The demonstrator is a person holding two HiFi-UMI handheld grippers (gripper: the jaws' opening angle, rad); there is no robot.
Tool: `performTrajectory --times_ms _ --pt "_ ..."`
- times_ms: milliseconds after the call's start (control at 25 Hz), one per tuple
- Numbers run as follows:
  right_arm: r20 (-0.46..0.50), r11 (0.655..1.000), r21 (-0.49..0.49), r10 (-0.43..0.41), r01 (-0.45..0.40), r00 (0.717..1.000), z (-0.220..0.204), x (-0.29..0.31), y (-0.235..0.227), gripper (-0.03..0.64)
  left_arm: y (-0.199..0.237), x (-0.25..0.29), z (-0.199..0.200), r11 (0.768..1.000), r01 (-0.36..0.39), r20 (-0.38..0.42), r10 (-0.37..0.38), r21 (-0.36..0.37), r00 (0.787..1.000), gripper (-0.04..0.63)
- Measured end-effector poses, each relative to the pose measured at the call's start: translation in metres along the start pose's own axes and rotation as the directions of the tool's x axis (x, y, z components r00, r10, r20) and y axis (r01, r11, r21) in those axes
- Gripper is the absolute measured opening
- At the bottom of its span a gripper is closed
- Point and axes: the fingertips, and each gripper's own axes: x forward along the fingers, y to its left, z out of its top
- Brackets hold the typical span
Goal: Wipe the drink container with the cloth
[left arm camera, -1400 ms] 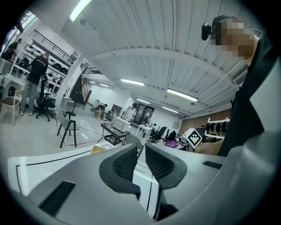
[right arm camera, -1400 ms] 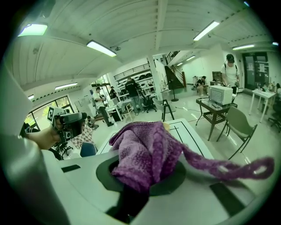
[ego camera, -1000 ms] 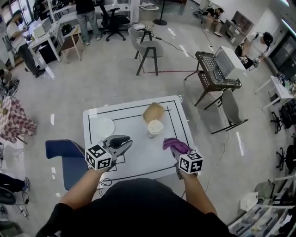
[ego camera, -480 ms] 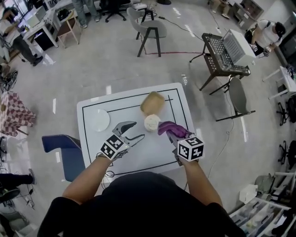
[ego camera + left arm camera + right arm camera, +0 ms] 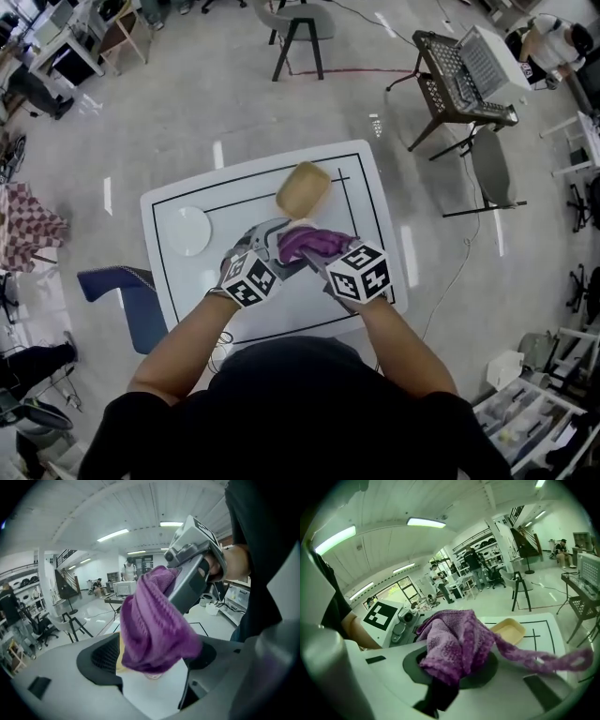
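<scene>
A purple cloth (image 5: 307,242) is draped over the drink cup in the middle of the white table (image 5: 169,272), so the head view hides the cup. My right gripper (image 5: 323,255) is shut on the cloth (image 5: 459,639) and holds it from the right. My left gripper (image 5: 286,246) comes in from the left with its jaws opening wide, one on each side of the covered cup. In the left gripper view the cloth (image 5: 154,625) fills the gap, and only a sliver of the cup (image 5: 153,676) shows under it. The pads stand apart from it.
A tan tray (image 5: 303,190) lies just behind the cup, and a white round disc (image 5: 187,231) lies at the table's left. A blue chair (image 5: 122,286) stands off the left edge. A grey chair (image 5: 492,173) and a metal rack (image 5: 459,80) stand behind right.
Both grippers have moved inward to the cup. The cloth now lies over the cup. The left jaws have gone from nearly shut to wide apart.
</scene>
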Motion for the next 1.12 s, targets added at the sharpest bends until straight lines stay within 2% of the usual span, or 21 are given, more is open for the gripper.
performTrajectory --times_ms 120,400,880,1120 --pt "-0.066 1.0 -0.023 0.019 -0.021 0.998 -0.011 0.015 -0.002 0.081 -0.005 0.015 -0.003 0.999 0.028 -0.023 -0.027 0.046 0.999 0.391" --pt "-0.12 0.999 -0.044 -0.01 0.005 0.993 -0.019 0.023 -0.013 0.08 -0.004 0.024 -0.011 0.999 0.05 -0.028 -0.05 0.012 0.998 0.387" --pt "-0.087 0.987 0.0 -0.161 0.162 0.983 -0.036 -0.029 -0.058 0.081 -0.005 0.028 -0.014 0.999 0.024 -0.034 -0.023 0.028 0.999 0.387" --pt "-0.076 0.984 0.033 -0.175 0.177 0.982 -0.041 -0.033 -0.064 0.081 -0.006 0.028 -0.014 0.999 0.023 -0.045 -0.022 0.032 0.999 0.387"
